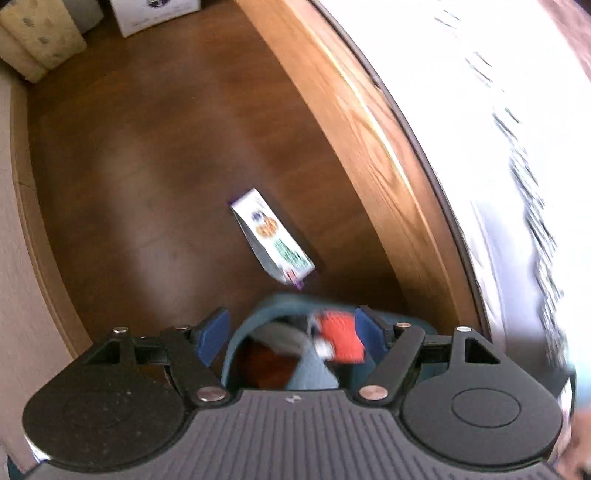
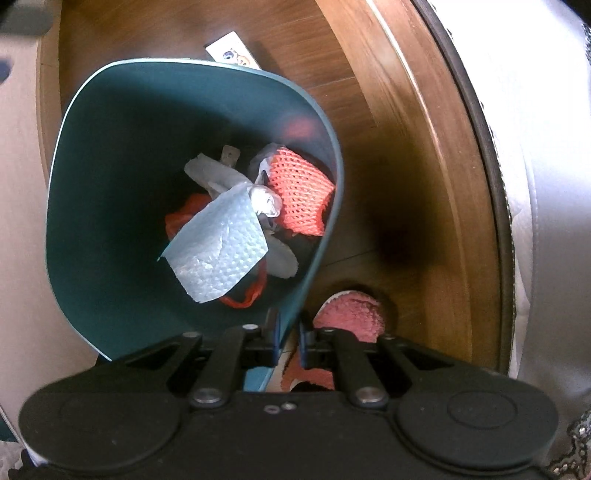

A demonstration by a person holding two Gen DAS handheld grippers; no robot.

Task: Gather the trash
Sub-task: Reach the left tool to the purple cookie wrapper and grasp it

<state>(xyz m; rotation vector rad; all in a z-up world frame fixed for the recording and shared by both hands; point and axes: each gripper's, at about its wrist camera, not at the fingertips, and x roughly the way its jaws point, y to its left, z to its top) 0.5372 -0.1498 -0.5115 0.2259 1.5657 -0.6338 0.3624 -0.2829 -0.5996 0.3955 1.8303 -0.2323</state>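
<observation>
A teal trash bin (image 2: 110, 177) hangs tilted over the wooden floor. My right gripper (image 2: 288, 343) is shut on its rim. Inside lie a blue-grey paper towel (image 2: 218, 251), an orange foam net (image 2: 299, 192) and red plastic (image 2: 240, 299). A small white printed carton (image 1: 273, 240) lies on the floor beyond the bin; it also shows in the right wrist view (image 2: 232, 50). My left gripper (image 1: 291, 332) is open and empty, just above the bin's mouth (image 1: 258, 325), short of the carton.
A wooden bed frame (image 1: 369, 147) with a white mattress (image 1: 498, 110) runs along the right. A pink slipper (image 2: 351, 310) is on the floor by the bin. A white box (image 1: 155, 14) and a patterned roll (image 1: 40, 37) stand far off. A wall is at left.
</observation>
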